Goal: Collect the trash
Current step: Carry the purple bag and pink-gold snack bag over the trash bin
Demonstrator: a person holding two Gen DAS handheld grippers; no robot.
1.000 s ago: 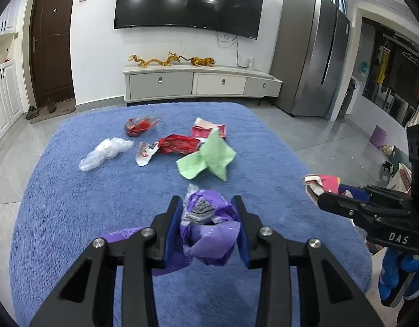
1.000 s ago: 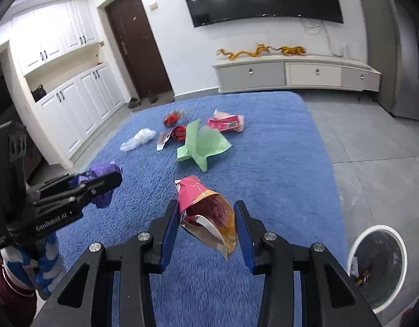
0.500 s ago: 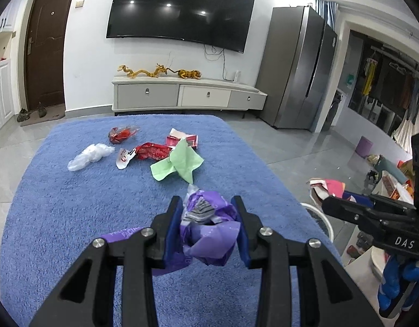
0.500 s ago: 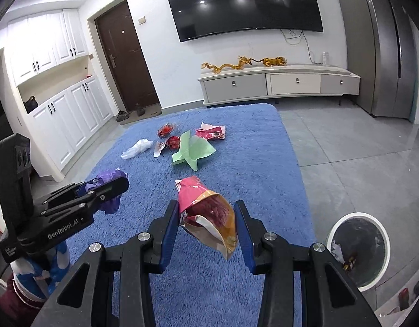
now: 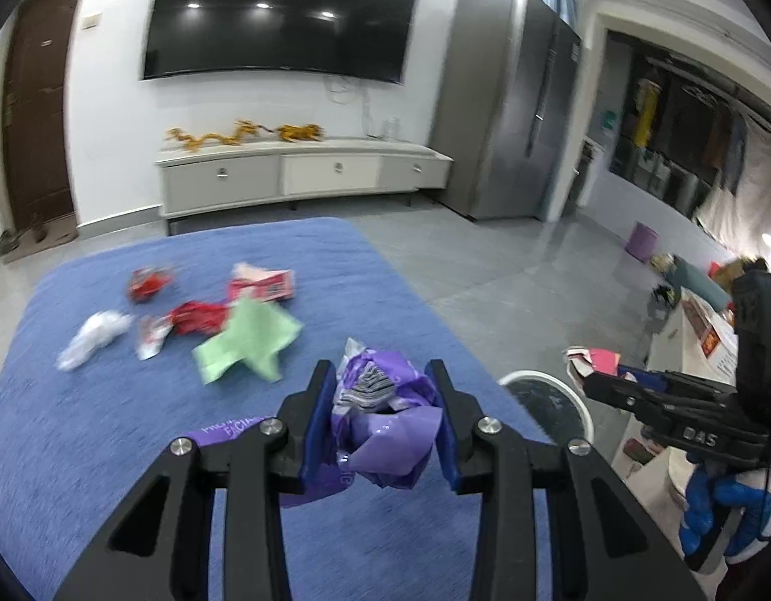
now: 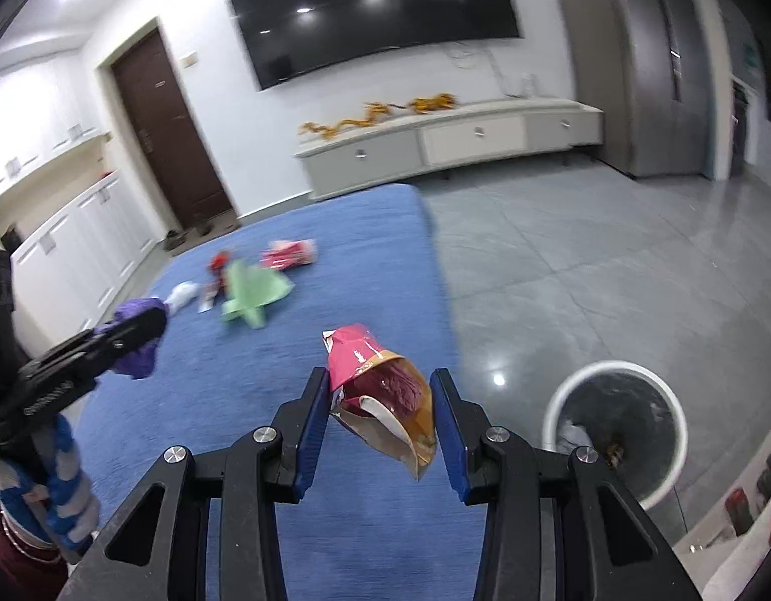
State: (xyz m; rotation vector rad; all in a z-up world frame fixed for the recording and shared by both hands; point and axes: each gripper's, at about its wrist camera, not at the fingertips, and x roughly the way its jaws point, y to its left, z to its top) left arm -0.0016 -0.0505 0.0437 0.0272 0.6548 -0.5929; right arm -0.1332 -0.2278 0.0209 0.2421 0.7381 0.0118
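Observation:
My left gripper [image 5: 382,390] is shut on a crumpled purple wrapper [image 5: 385,425], held above the blue rug [image 5: 109,440]. My right gripper [image 6: 380,400] is shut on a pink and orange snack bag [image 6: 380,390], also in the air over the rug's [image 6: 235,390] right edge. A white trash bin [image 6: 615,425] with dark liner stands on the grey floor to the right of the right gripper; its rim [image 5: 545,380] shows in the left wrist view. More trash lies far on the rug: green paper [image 5: 250,340], red wrappers [image 5: 195,315], a pink box [image 5: 262,285], a white bag [image 5: 92,335].
A TV cabinet [image 5: 295,175] stands against the far wall under a large TV. A steel fridge [image 5: 505,115] is at the right. A brown door [image 6: 165,135] and white cupboards [image 6: 69,245] are on the left. Clutter [image 5: 686,280] lies at the far right.
Both grippers have swung to the right with their wrappers still held. The trash bin has come closer into both views and the rug's trash has slid left.

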